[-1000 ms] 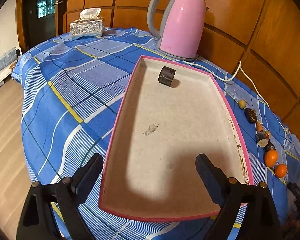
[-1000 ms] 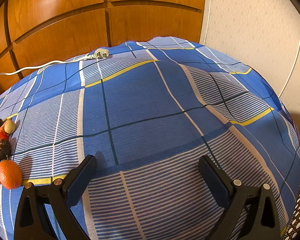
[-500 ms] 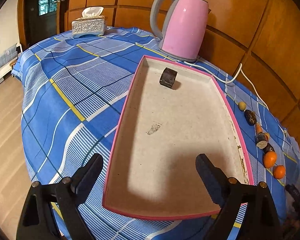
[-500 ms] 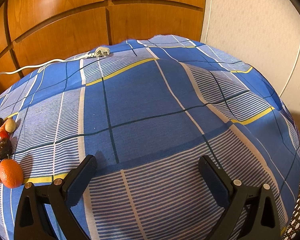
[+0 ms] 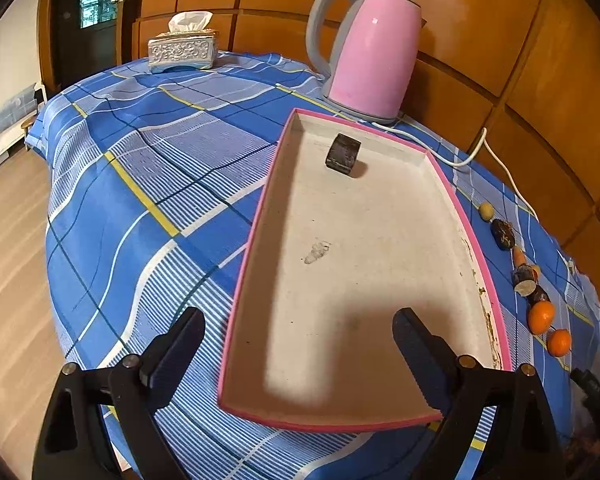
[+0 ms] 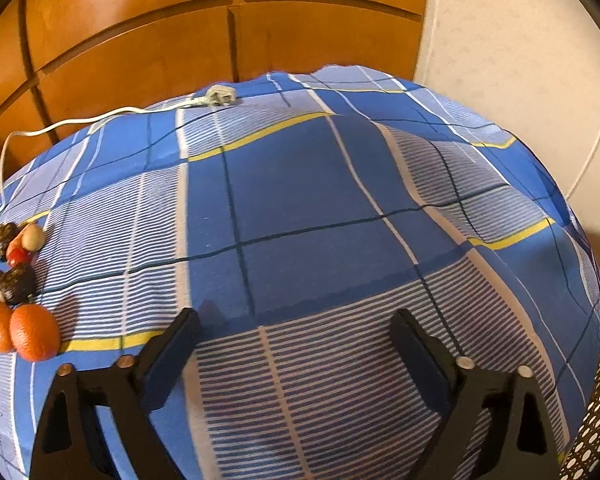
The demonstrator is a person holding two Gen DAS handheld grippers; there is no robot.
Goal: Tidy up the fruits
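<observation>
Pink-rimmed and pale inside, the tray (image 5: 380,280) lies on the blue plaid cloth (image 5: 140,184) that covers the worktop, its long side running from about 6 o'clock up toward 12 in the left wrist view. One dark cylindrical piece (image 5: 343,154) sits alone at the tray's far end, near 12 o'clock, just in front of the pink kettle (image 5: 370,50). A silver tissue box (image 5: 182,50) stands well apart at about 11 o'clock. The kettle's white cord (image 5: 484,148) trails off toward 2 o'clock.

Outside the tray, along its right edge between 3 and 4 o'clock, the fruits lie in a loose row on the cloth: a small yellowish fruit (image 5: 486,210), a dark fruit (image 5: 503,233), some small mixed pieces I cannot identify, and two oranges (image 5: 541,317) at the near end. None of these touches the tray.

Left tongs (image 5: 300,340) hang over the near end of the tray with the jaws spread wide and nothing between them.

From the right wrist view, the same fruit group sits at about 9 o'clock, with the two oranges (image 6: 34,338) nearest and touching each other. A white plug (image 6: 220,96) rests at the far edge near 12 o'clock. Right tongs (image 6: 296,340) are over bare cloth, well apart from the fruit; the jaws are closing from a wide spread, with nothing between them.
</observation>
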